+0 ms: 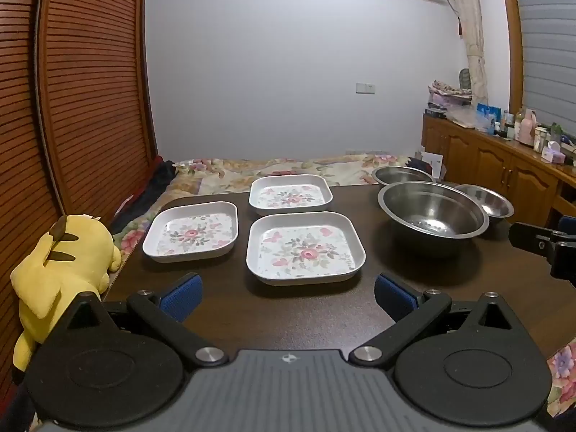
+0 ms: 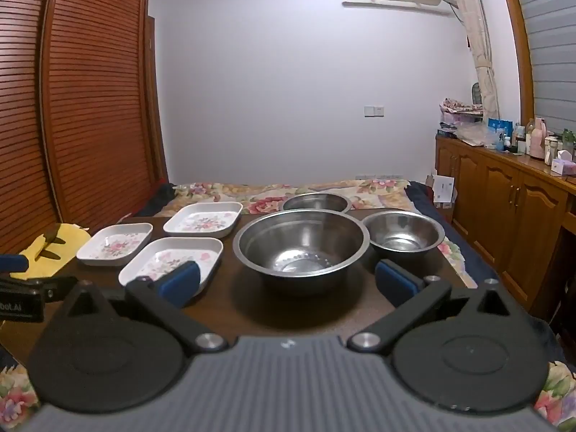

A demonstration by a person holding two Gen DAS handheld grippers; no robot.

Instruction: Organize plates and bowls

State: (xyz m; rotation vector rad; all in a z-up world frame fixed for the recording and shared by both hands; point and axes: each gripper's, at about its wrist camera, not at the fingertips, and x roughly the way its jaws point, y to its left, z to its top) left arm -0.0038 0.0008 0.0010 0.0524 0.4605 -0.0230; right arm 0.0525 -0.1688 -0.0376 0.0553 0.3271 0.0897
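Note:
Three square white plates with pink flower prints lie on the dark table (image 1: 288, 320): a near plate (image 1: 305, 247), a left plate (image 1: 192, 231) and a far plate (image 1: 290, 194). To their right stand three steel bowls: a large bowl (image 2: 301, 245), a small right bowl (image 2: 403, 235) and a far bowl (image 2: 316, 202). My left gripper (image 1: 286, 297) is open and empty, just short of the near plate. My right gripper (image 2: 288, 280) is open and empty, in front of the large bowl. The right gripper's black body (image 1: 547, 248) shows at the edge of the left wrist view.
A yellow plush toy (image 1: 61, 266) leans at the table's left edge. Behind the table lies a bed with a floral cover (image 2: 288, 189). Brown slatted wardrobe doors (image 1: 82, 90) stand left. A wooden cabinet (image 2: 511, 194) with bottles runs along the right.

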